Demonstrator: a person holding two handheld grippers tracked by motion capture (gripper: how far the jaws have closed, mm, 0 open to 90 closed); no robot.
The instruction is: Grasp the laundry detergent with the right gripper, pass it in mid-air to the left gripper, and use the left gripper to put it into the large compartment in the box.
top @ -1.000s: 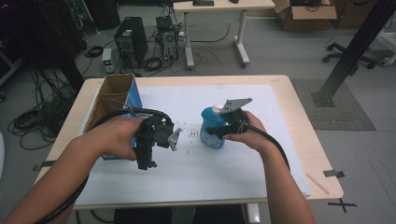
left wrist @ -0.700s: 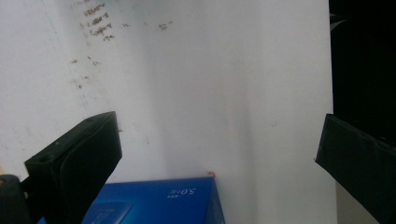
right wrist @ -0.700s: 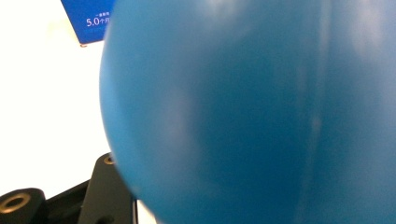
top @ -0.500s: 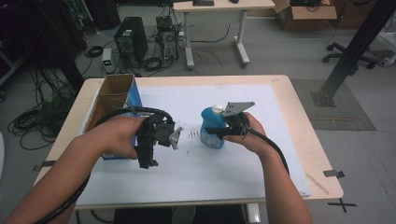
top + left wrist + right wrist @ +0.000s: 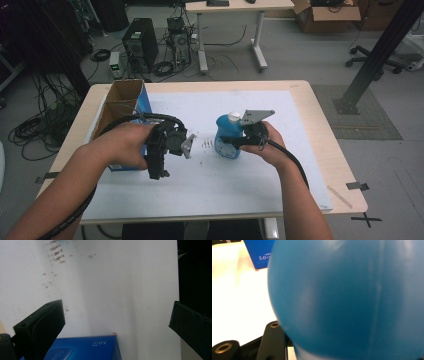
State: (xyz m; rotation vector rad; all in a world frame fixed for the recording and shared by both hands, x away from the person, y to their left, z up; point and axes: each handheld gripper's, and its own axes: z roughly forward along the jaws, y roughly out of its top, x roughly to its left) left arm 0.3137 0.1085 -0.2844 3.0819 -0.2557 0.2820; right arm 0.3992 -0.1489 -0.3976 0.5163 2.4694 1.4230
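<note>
And there it was: the blue bottle stood upright on the white sheet near the table's centre, long axis vertical, white cap pointing straight up. The right gripper had just closed, clamping the bottle from its 3 o'clock side. At 9 o'clock, by the blue box, the left gripper hung with jaws spread wide, gripping nothing.

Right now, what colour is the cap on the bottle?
White. The cap tops the blue bottle, clearest in the high view.
</note>
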